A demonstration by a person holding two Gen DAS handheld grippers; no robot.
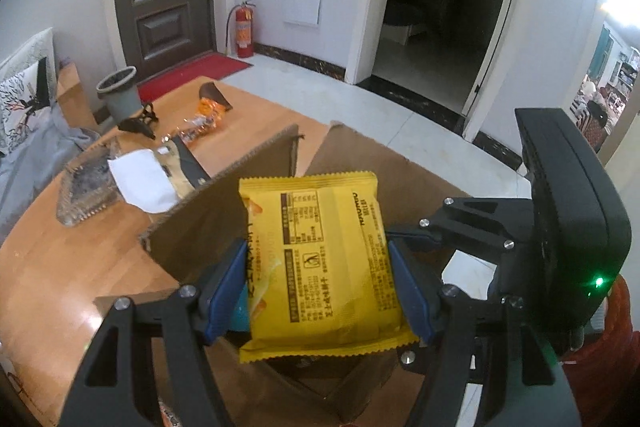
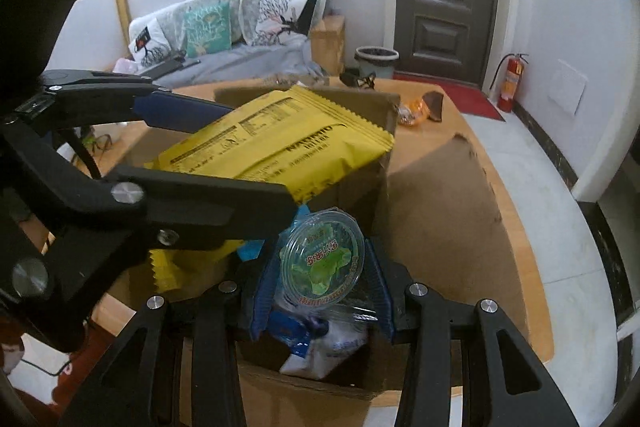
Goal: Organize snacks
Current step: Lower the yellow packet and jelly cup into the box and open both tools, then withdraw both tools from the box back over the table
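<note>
Lying flat, yellow snack packet [image 1: 320,259] points lengthwise away from left tongs [image 1: 318,291].

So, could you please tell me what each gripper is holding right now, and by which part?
The left gripper clamps the flat yellow foil snack packet by its two long side edges; the right gripper pinches the small clear plastic jelly cup across its sides.

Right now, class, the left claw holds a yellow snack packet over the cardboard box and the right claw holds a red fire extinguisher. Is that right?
Not quite. The right claw holds a clear jelly cup with a green lid, as the right wrist view shows. The rest stands: left claw, yellow snack packet, cardboard box.
</note>
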